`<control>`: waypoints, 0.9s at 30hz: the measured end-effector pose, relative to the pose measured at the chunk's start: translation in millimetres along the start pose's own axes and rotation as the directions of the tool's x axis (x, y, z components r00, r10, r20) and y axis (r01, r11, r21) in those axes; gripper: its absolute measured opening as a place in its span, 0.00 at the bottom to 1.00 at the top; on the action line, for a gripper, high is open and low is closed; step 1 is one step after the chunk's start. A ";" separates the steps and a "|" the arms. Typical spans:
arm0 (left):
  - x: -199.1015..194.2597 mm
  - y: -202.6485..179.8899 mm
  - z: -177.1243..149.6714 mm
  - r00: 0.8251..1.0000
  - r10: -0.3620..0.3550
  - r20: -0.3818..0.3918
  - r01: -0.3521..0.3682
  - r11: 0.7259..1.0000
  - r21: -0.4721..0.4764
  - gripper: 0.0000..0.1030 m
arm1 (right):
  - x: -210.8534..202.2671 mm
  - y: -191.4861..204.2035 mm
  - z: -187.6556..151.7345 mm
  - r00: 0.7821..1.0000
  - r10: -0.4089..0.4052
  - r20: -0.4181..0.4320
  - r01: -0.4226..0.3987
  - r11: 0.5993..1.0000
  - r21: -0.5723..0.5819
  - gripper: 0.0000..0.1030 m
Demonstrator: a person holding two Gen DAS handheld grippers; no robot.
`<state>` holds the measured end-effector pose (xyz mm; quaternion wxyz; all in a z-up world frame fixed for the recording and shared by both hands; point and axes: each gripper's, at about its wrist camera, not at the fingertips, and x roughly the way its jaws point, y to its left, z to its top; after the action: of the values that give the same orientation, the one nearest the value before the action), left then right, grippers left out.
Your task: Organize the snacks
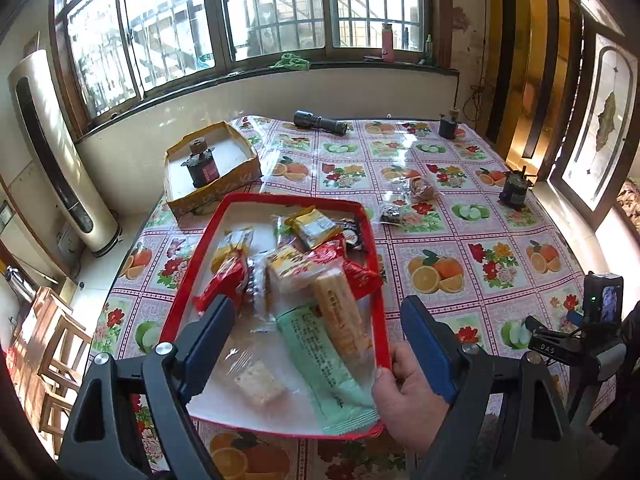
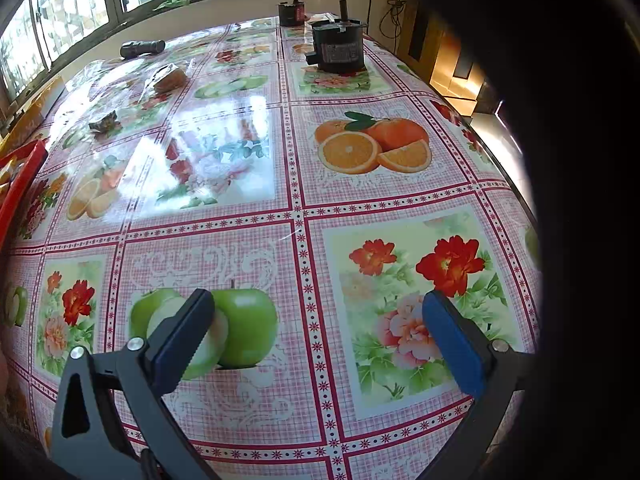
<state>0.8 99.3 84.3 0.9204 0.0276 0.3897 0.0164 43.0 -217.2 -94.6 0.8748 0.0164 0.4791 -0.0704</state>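
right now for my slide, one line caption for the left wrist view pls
Open left gripper hovers over the snack-filled red tray while a bare hand grips its near corner on the fruit-print tablecloth.

Sunlit room, table by barred windows.
Wide window [image 1: 240, 12] with metal bars, dark frame, daylight glare on the glossy fruit-and-flower tablecloth [image 1: 460, 240]. White wall [image 1: 320, 96] under the sill. Tall white tower air conditioner [image 1: 56, 148] at left, wooden stools [image 1: 52, 344] below it (partly cut off). Wooden door with patterned glass panel [image 1: 600, 128] at right.
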 end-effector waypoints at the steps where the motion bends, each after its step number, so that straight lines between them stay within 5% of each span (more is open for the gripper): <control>1: -3.0 -0.7 0.1 1.000 -0.012 0.004 0.012 1.000 0.000 0.83 | 0.0 0.1 0.0 1.000 0.000 0.000 0.000 1.000 0.000 1.00; 9: -9.6 -16.5 -2.3 0.997 -0.079 -0.006 0.079 0.997 0.025 0.83 | 0.1 0.1 0.0 1.000 0.000 0.000 0.000 1.000 0.000 1.00; 27: -12.7 -27.9 -2.9 0.997 -0.078 0.028 0.077 0.996 0.040 0.83 | -0.7 0.9 -0.8 1.000 -0.001 -0.001 0.001 1.000 -0.001 1.00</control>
<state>-9.8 70.9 89.6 0.9252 0.0306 0.3773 -0.0275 42.1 -216.1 -94.5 0.8745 0.0157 0.4796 -0.0708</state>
